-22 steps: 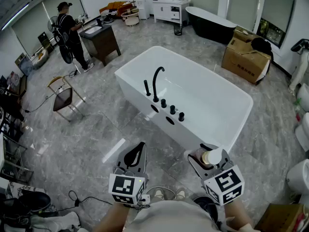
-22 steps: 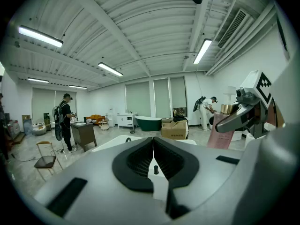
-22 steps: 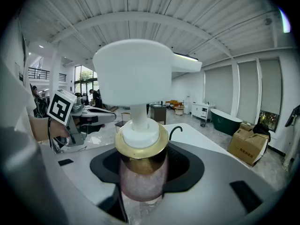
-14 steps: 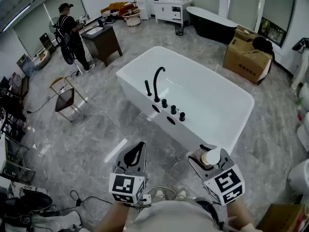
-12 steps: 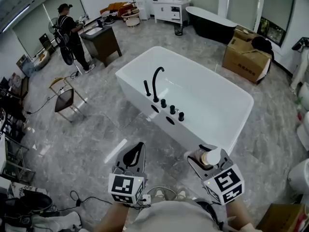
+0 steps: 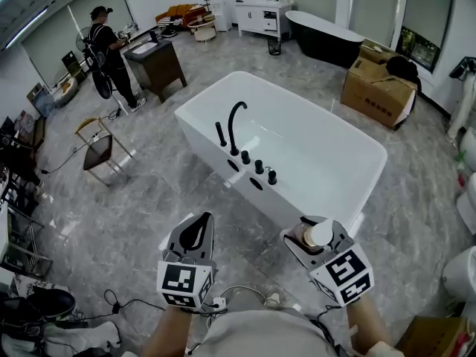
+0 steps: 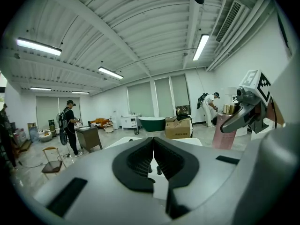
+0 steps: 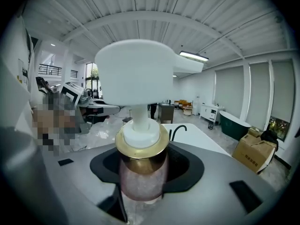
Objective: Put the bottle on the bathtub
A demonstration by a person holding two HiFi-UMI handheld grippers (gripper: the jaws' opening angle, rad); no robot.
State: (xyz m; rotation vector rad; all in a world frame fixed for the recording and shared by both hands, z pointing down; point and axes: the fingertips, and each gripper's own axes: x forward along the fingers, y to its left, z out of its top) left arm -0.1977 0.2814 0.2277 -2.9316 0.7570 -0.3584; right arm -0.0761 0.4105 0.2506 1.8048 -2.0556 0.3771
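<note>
A pink pump bottle (image 8: 141, 168) with a gold collar and white pump head stands upright between the jaws of my right gripper (image 6: 311, 238), which is shut on it; the bottle (image 6: 312, 235) shows from above at the lower right of the head view, and as a pink bottle (image 7: 226, 131) at the right of the left gripper view. My left gripper (image 6: 195, 234) is shut with nothing in it, its black pads (image 7: 140, 161) pressed together. The white bathtub (image 6: 336, 192) with a black faucet (image 6: 233, 129) lies ahead of both grippers on the grey floor.
A person (image 6: 104, 47) stands by a dark cabinet (image 6: 158, 62) at the far left. A cardboard box (image 6: 375, 88) and a black tub (image 6: 321, 36) sit behind the bathtub. A chair (image 6: 97, 149) is to the left, cables (image 6: 119, 303) lie near my feet, white fixtures (image 6: 462, 270) at the right.
Both grippers have shifted a little left and up in the head view, closer to the bathtub's near wall. The bottle stays in the right gripper.
</note>
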